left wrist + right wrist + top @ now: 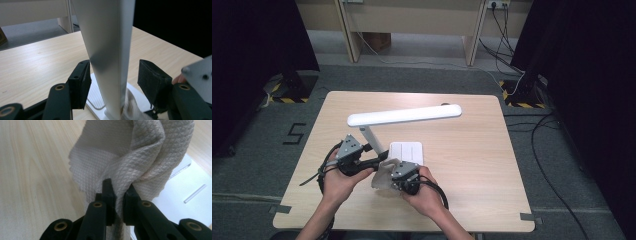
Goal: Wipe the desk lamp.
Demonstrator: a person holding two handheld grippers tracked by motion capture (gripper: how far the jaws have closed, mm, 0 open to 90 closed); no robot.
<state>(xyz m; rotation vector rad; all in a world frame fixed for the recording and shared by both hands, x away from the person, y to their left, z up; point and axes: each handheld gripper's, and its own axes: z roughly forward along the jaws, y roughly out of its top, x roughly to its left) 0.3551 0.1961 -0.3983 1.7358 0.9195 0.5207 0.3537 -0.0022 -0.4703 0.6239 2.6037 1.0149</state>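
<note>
Paper towel [130, 152] pinched in the right tool [117, 187], bunched beside the lamp's base [407, 150] on the table [472, 165]; high view adds the lit lamp head [404, 115]. Left tool [112, 82], spread, straddles the lamp's stem [110, 50] without touching

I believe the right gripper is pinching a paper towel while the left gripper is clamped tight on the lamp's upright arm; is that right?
Not quite: the left gripper is open. In the left gripper view its pads stand clear of the lamp's upright arm on both sides. The right gripper does pinch the paper towel.
</note>
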